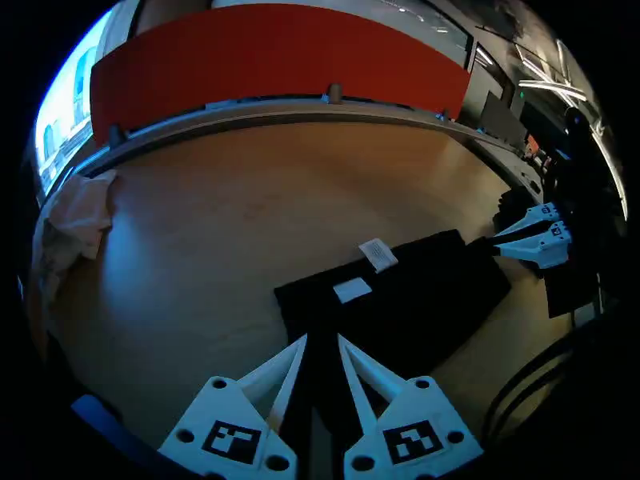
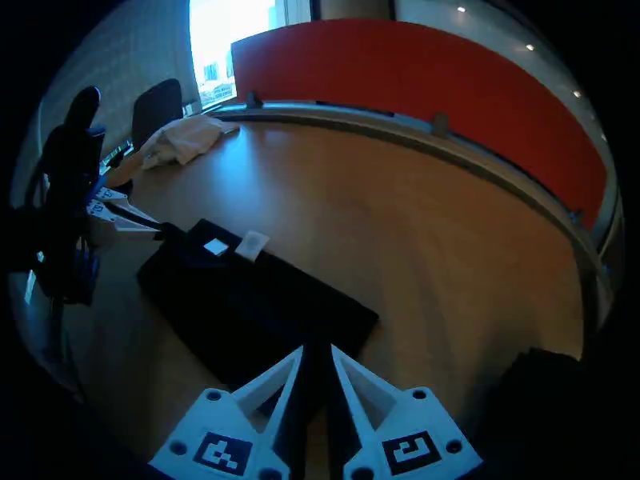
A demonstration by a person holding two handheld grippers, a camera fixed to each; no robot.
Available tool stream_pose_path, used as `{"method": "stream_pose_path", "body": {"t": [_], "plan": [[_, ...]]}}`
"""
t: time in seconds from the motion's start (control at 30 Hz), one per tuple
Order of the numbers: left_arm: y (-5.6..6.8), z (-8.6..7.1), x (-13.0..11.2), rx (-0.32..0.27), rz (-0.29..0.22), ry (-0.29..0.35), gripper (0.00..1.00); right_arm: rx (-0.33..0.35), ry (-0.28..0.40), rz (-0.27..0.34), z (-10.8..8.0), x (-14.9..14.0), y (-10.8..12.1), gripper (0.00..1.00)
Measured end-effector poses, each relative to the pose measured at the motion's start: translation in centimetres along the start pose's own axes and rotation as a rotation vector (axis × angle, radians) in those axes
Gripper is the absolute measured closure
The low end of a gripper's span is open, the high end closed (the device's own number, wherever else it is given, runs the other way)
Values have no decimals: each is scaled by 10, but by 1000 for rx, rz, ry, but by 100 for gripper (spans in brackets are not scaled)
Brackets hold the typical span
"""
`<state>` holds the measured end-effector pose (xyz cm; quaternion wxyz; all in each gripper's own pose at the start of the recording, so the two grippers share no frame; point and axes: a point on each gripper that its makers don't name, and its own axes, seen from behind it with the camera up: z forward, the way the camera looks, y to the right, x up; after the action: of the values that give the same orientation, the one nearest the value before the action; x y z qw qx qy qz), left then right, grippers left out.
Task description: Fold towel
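Observation:
A black towel point(image 1: 408, 300) lies flat on the wooden table point(image 1: 240, 208), with two white tags point(image 1: 378, 254) near its far edge. Low in the left gripper view, my left gripper point(image 1: 322, 346) is shut on the towel's near edge, dark cloth between its white fingers. My right gripper point(image 1: 498, 240) appears at the towel's far right corner. In the right gripper view the towel point(image 2: 256, 312) stretches away to the left, and my right gripper point(image 2: 318, 356) is shut on its near edge. The left gripper point(image 2: 156, 230) holds the far left corner there, with a person's dark sleeve behind it.
A crumpled white cloth point(image 1: 76, 216) point(image 2: 180, 136) lies at the table's far corner. A red partition point(image 1: 280, 56) point(image 2: 448, 88) runs along the back edge. Dark office chairs point(image 2: 156, 108) stand beyond the table, and black cables point(image 1: 520, 384) hang at the right.

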<state>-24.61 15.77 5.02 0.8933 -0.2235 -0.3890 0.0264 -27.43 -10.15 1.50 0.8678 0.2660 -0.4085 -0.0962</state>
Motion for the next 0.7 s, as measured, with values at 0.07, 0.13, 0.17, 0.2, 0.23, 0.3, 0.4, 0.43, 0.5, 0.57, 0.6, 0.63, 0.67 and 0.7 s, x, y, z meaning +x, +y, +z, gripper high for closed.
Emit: {"method": "stream_pose_path", "body": {"t": [0.07, 0.13, 0.17, 0.2, 0.23, 0.3, 0.4, 0.43, 0.5, 0.57, 0.6, 0.63, 0.67, 0.7], "plan": [[-3, 3, -1, 9, 1, -4, 89, -6, -3, -4, 2, -1, 0, 88], [-5, 6, -2, 17, 1, -8, 89, -15, -5, -7, 4, -2, 1, 83], [-6, 8, -2, 21, 1, -10, 88, -19, -5, -8, 5, -3, 1, 79], [-7, 9, -2, 25, 1, -11, 88, -24, -7, -9, 6, -3, 2, 76], [-8, 10, -2, 28, 1, -12, 88, -30, -10, -9, 7, -4, 3, 72], [-10, 13, -2, 34, 0, -14, 87, -40, -15, -10, 9, -6, 5, 66], [-12, 16, 0, 41, -1, -16, 84, -54, -19, -12, 13, -8, 8, 63], [-13, 17, 0, 43, -1, -17, 82, -60, -19, -12, 14, -8, 9, 59], [-14, 18, 2, 46, -1, -17, 78, -73, -17, -12, 16, -7, 12, 48], [-16, 20, 4, 48, -1, -15, 76, -85, -13, -12, 17, -6, 15, 39], [-16, 20, 5, 50, 0, -15, 75, -90, -12, -13, 17, -6, 17, 37], [-17, 21, 6, 51, 0, -15, 73, -96, -11, -14, 18, -6, 19, 35], [-18, 21, 6, 52, 1, -15, 70, -102, -11, -15, 18, -5, 21, 33], [-19, 22, 7, 54, 2, -16, 69, -108, -10, -16, 19, -5, 23, 31]]}}
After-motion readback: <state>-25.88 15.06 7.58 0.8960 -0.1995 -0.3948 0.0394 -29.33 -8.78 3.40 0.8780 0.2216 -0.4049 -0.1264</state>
